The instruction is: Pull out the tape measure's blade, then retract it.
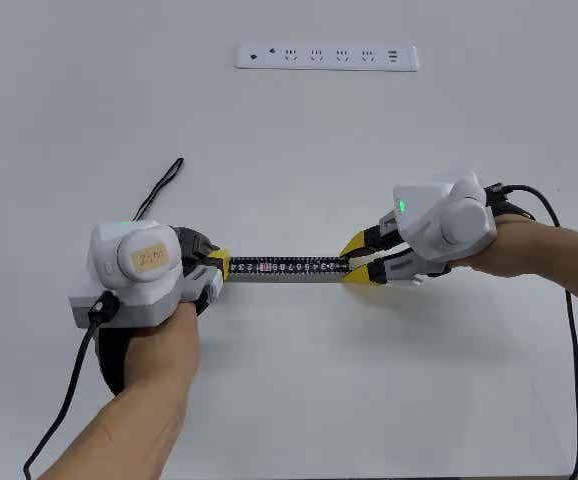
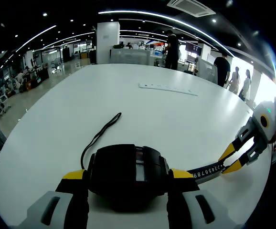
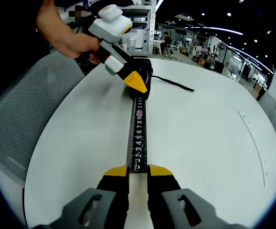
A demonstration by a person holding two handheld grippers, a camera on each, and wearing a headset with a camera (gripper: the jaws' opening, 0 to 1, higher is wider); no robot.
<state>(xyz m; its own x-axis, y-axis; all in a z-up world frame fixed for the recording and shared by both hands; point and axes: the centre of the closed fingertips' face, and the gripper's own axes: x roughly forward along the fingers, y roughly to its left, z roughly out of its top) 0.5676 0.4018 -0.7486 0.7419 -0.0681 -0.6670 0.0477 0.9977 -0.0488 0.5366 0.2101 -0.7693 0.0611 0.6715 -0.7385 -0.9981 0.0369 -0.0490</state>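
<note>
– While the blade (image 1: 289,267) lies part-drawn, what stands at the left of the entry?
– Item one: left gripper (image 1: 214,268), held in the left hand (image 1: 159,345), knuckles up, pointing right across the white table (image 1: 369,400). Jaws closed on the tape measure case (image 2: 126,174), one on each flank. Case rests on or just above the table; I cannot tell which. Black wrist strap (image 1: 159,190) trails away behind it.
– Middle?
– Item two: blade, numbered face up, running straight from the case mouth to the right gripper, low over the table.
– Right?
– Item three: right gripper (image 3: 138,171), held in the right hand (image 1: 514,245), pointing left, facing the other. Jaws nearly together, pinching the blade's free end between the yellow tips. The end hook is hidden, so the grip is probably at or near it.
– Progress?
– Pull-out begun: a short run of blade is out, the grippers near but apart. By my judgement more may be drawn; retraction is wholly left to do.
– Sundries?
– Power strip (image 1: 327,56), far side of the table, well apart, nothing plugged in.
</note>
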